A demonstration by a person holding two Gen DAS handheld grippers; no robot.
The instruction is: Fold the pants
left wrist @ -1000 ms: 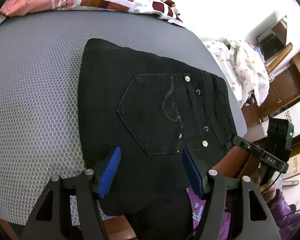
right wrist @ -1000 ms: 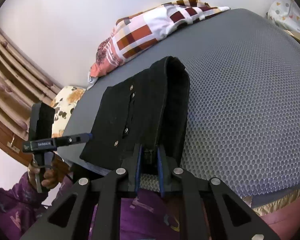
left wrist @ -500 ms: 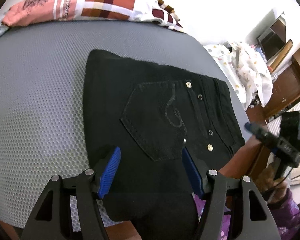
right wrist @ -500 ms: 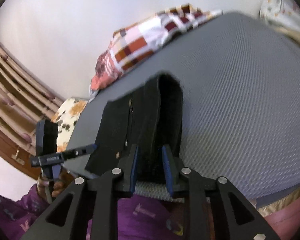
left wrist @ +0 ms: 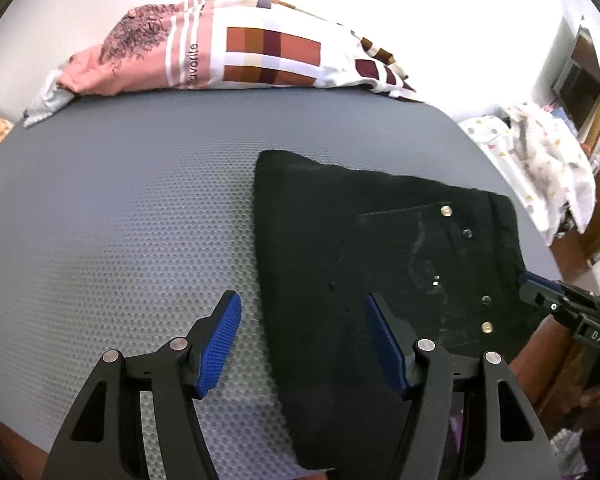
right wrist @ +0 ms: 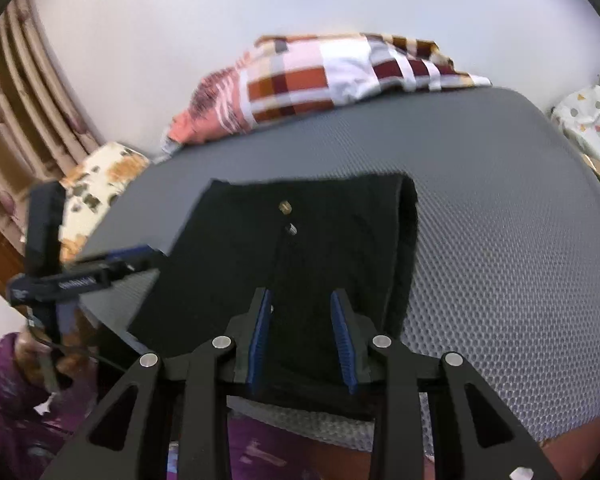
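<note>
Black folded pants [left wrist: 380, 264] lie on the grey mat [left wrist: 132, 216], back pocket and metal rivets up. My left gripper [left wrist: 302, 340] is open and empty, hovering over the pants' left edge near the front. In the right wrist view the pants [right wrist: 300, 248] lie flat with a folded edge on the right. My right gripper [right wrist: 300, 336] is open over the near edge of the pants and holds nothing. The right gripper also shows at the right edge of the left wrist view [left wrist: 560, 308].
A checked pillow [left wrist: 236, 56] lies at the far edge of the mat. A white patterned cloth [left wrist: 540, 160] is heaped beyond the right side. A floral cushion [right wrist: 96, 192] and curtains [right wrist: 28, 128] are at the left. The mat's front edge is close below.
My right gripper opened and let go of the pants' edge, then swung left over the pants. My left gripper shifted left, so the pants now sit to its right.
</note>
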